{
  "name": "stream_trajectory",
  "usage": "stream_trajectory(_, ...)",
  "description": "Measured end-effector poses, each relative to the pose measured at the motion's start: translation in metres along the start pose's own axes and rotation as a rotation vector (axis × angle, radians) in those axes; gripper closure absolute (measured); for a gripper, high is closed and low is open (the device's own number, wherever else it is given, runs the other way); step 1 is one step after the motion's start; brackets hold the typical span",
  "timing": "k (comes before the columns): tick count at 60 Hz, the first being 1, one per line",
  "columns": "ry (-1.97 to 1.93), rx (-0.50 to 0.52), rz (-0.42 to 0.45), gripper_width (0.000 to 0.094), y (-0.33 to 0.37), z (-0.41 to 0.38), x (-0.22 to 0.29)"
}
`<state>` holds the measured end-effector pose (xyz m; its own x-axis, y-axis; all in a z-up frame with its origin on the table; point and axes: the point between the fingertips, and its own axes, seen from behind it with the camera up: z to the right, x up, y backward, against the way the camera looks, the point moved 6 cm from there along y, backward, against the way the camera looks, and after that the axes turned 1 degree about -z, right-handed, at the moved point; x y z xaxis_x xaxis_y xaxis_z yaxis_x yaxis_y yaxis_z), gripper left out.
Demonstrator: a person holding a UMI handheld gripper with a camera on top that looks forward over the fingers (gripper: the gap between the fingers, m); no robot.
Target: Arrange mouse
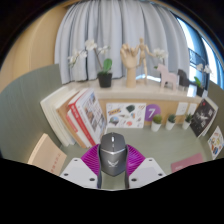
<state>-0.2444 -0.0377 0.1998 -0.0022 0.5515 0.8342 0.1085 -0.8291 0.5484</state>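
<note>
Gripper (113, 178): two fingers at 6 o'clock, clamped from both sides on the mouse; pink pads (96, 161) pressed against its flanks.

Mouse (113, 156): grey, with a scroll wheel on its top face, held between the fingers and pointing forward toward 12 o'clock, above the table.

Table (150, 140): pale surface spreading ahead of the fingers.

Books (80, 115): a leaning row at 10 o'clock from the mouse, spines red and white; one more lies flat at 8 o'clock.

Cards (133, 115): colourful prints standing in a row along the far edge, 12 to 2 o'clock.

Plant (105, 72): potted, with white flowers, at 11 o'clock on the ledge behind.

Wooden figure (140, 55): jointed mannequin at 1 o'clock, upright before the curtain (120, 25).
</note>
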Motion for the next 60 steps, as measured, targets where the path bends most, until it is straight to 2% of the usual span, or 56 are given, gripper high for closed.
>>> stream_trajectory(10,0.034,-0.047,0.173,0.0624,0.071,0.101,0.087)
stream_trajectory(16,0.053,-0.100,0.210,0.0626,0.102,0.175,0.103)
stream_trajectory(21,0.049,-0.151,0.208,0.0626,0.115,0.241,0.093)
stream_trajectory(29,0.026,-0.204,0.126,0.0627,0.107,0.326,0.041)
stream_trajectory(35,0.015,-0.212,0.025,0.0628,0.084,0.366,-0.018)
stream_trajectory(43,-0.013,-0.186,-0.122,0.0629,0.053,0.386,-0.100)
stream_trajectory(49,-0.029,-0.156,-0.194,0.0628,0.033,0.385,-0.147)
stream_trajectory(57,-0.047,-0.124,-0.252,0.0611,0.015,0.376,-0.189)
stream_trajectory(60,-0.054,-0.144,-0.205,0.0608,0.012,0.378,-0.185)
